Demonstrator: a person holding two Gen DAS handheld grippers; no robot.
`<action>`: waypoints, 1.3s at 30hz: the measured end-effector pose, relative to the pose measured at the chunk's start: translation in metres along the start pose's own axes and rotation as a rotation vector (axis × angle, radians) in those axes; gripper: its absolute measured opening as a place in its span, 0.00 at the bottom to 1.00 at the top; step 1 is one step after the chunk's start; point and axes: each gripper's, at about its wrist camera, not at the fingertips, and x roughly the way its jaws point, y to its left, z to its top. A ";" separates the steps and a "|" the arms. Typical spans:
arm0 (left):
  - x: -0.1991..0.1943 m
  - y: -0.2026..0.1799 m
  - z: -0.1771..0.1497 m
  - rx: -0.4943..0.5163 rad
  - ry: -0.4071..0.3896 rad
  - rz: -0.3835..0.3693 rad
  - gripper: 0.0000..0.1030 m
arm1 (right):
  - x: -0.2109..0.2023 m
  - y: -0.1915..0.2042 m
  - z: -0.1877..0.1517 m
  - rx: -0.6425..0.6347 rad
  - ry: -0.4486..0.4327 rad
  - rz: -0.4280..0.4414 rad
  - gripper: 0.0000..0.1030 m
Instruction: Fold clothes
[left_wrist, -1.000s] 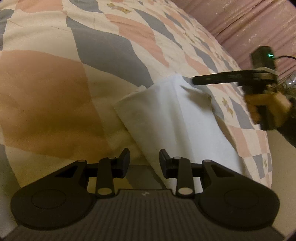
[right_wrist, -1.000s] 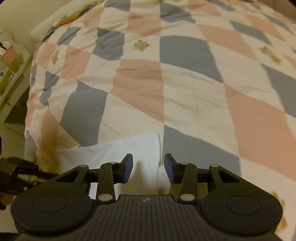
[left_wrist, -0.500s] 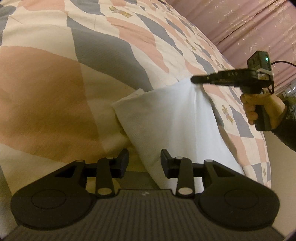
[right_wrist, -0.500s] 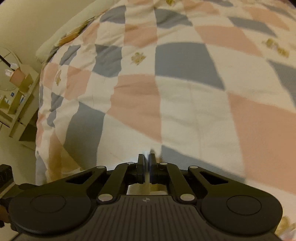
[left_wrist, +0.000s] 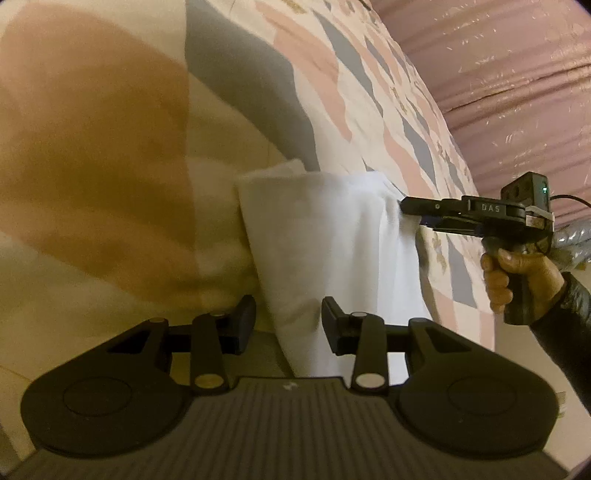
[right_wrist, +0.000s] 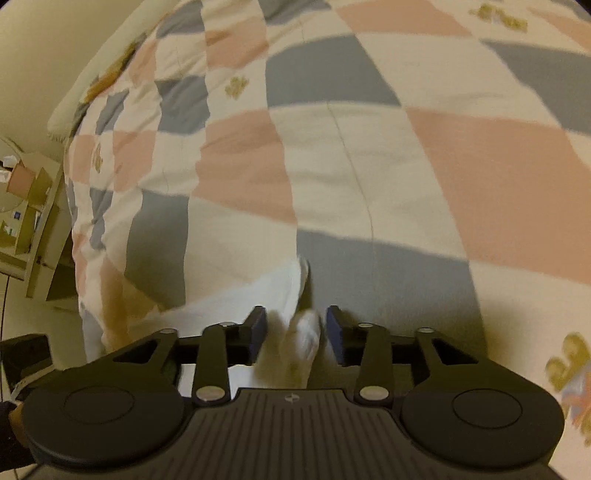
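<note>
1. White garment (left_wrist: 325, 236) lies folded on the checked quilt (left_wrist: 110, 147) at the bed's near edge.
2. Left gripper (left_wrist: 288, 325): jaws spread astride its near end.
3. Right gripper (right_wrist: 295, 332): jaws spread, a corner of cloth between them.
4. Step: mid-fold or final tidying; undetermined.
5. No containers visible.

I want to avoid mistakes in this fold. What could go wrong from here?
1. The right gripper is open around a bunched edge of the white cloth, so the edge may drop and the fold come undone.
2. The left gripper is open too, so nothing holds the near end; the cloth may slide on the checked quilt.
</note>
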 end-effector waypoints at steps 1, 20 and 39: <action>0.001 0.001 0.000 -0.008 -0.003 -0.007 0.33 | 0.003 0.000 -0.001 0.001 0.017 0.007 0.43; 0.020 0.001 0.006 -0.026 -0.046 -0.033 0.12 | 0.018 -0.009 -0.002 0.016 0.102 0.026 0.40; -0.102 -0.131 0.049 0.391 -0.277 -0.113 0.02 | -0.120 0.059 -0.010 -0.116 -0.274 0.111 0.09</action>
